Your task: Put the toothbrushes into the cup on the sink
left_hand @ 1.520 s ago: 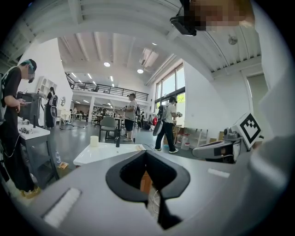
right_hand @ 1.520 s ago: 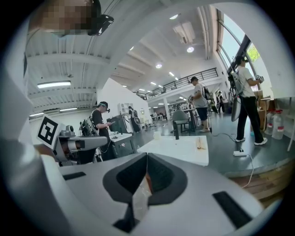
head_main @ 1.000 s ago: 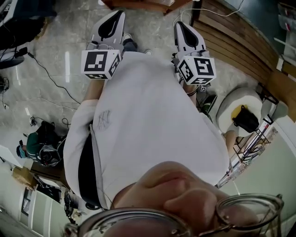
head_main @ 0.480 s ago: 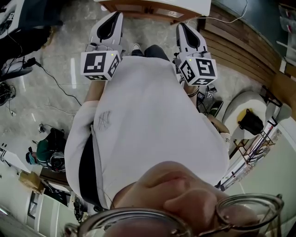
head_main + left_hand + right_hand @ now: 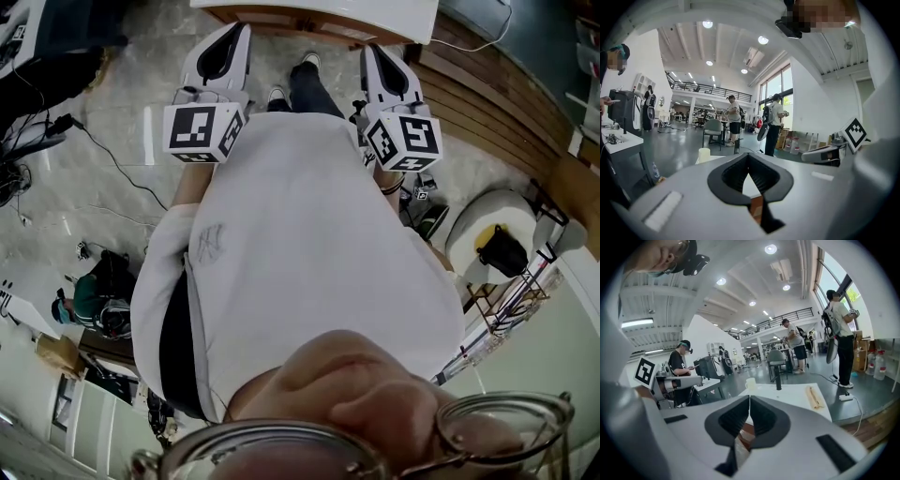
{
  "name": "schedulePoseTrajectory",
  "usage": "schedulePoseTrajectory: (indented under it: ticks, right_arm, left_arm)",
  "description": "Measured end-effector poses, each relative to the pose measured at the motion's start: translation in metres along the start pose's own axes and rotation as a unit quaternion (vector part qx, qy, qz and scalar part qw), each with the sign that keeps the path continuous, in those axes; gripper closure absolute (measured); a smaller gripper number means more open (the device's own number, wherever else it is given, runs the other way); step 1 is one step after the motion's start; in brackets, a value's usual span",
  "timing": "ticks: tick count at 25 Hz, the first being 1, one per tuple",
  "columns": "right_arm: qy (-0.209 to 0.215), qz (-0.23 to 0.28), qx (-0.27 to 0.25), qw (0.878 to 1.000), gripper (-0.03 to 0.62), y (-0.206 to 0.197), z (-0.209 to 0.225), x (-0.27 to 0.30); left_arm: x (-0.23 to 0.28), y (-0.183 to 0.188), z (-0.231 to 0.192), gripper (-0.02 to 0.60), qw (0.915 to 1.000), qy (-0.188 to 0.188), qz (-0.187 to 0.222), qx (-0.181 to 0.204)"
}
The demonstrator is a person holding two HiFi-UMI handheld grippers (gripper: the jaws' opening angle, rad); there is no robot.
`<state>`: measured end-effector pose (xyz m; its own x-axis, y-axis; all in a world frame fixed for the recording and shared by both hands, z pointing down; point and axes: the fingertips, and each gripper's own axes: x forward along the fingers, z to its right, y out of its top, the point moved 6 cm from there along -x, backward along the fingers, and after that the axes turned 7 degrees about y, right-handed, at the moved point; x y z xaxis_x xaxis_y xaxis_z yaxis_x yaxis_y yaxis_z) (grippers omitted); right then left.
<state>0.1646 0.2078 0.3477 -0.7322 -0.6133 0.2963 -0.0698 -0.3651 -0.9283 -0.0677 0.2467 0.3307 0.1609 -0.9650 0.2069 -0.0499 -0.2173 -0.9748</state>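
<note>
Tan toothbrushes (image 5: 813, 398) lie pointing away.

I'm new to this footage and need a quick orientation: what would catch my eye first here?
In the head view, the person's white shirt fills the middle, with the left gripper and right gripper held out beyond it, both shut and empty. The right gripper view shows a white counter ahead with a cup, a dark tap and a tan bundle, likely the toothbrushes.
</note>
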Motion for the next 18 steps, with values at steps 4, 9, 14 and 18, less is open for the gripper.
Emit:
schedulePoseTrajectory:
  ticks: [4, 9, 14, 18]
  right_arm:
    - [0.011, -0.002, -0.002, 1.000, 0.585, 0.012, 0.027, 0.021]
    - [0.019, 0.006, -0.015, 1.000, 0.585, 0.042, 0.072, 0.039]
    - [0.027, 0.003, -0.025, 0.999, 0.585, 0.054, 0.114, 0.052]
    - [0.034, -0.009, -0.022, 0.999, 0.585, 0.053, 0.136, 0.061]
  left_arm:
    - [0.033, 0.008, -0.001, 0.574, 1.0000, 0.007, 0.001, 0.000]
    - [0.077, 0.030, 0.007, 0.574, 0.9997, 0.020, 0.016, 0.000]
    - [0.111, 0.034, 0.016, 0.575, 0.9990, 0.039, 0.023, 0.000]
    - [0.128, 0.029, 0.019, 0.574, 0.9985, 0.052, 0.013, 0.000]
